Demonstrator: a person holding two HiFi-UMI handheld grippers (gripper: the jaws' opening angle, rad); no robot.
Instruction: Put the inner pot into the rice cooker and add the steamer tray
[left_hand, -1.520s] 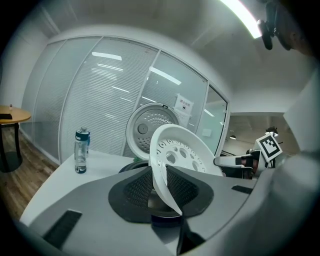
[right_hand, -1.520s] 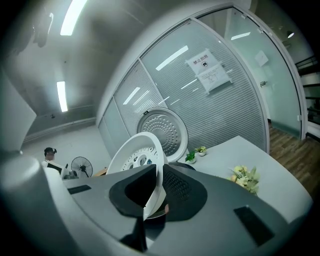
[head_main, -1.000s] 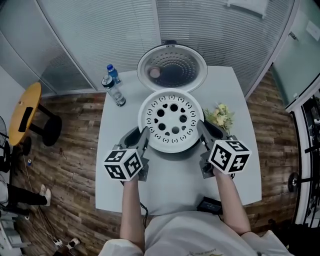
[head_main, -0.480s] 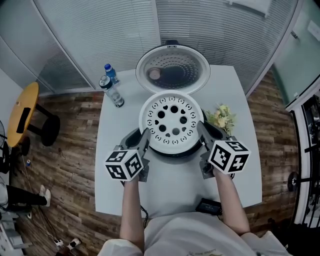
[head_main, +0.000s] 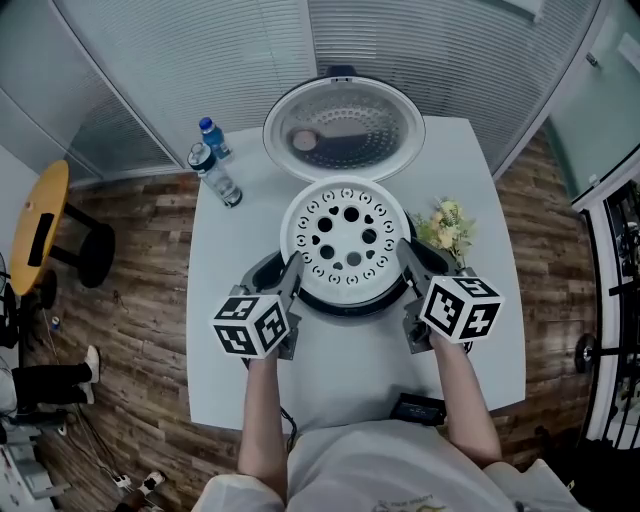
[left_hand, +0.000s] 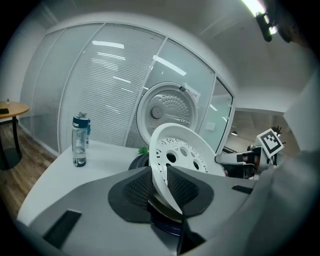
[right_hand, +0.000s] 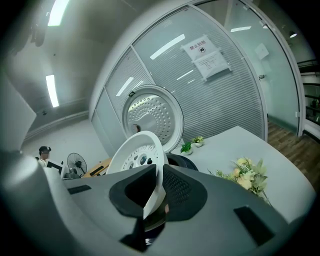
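The white steamer tray (head_main: 347, 237), round with several holes, hangs just over the dark rice cooker body (head_main: 345, 303). My left gripper (head_main: 293, 268) is shut on its left rim and my right gripper (head_main: 405, 255) is shut on its right rim. In the left gripper view the tray (left_hand: 182, 150) stands on edge between the ribbed pads of the left gripper (left_hand: 161, 187). A metal pot rim (left_hand: 166, 213) shows beneath it. In the right gripper view the tray's rim (right_hand: 137, 150) sits between the pads of the right gripper (right_hand: 159, 187). The cooker lid (head_main: 343, 125) stands open behind.
Two water bottles (head_main: 215, 178) stand at the white table's (head_main: 240, 380) back left. A small bunch of flowers (head_main: 445, 228) lies right of the cooker. A black device (head_main: 418, 408) sits at the front edge. A yellow side table (head_main: 40, 225) stands on the floor to the left.
Both grippers have come down a little with the tray, which now sits closer over the cooker's opening. Both grips on the rim look the same.
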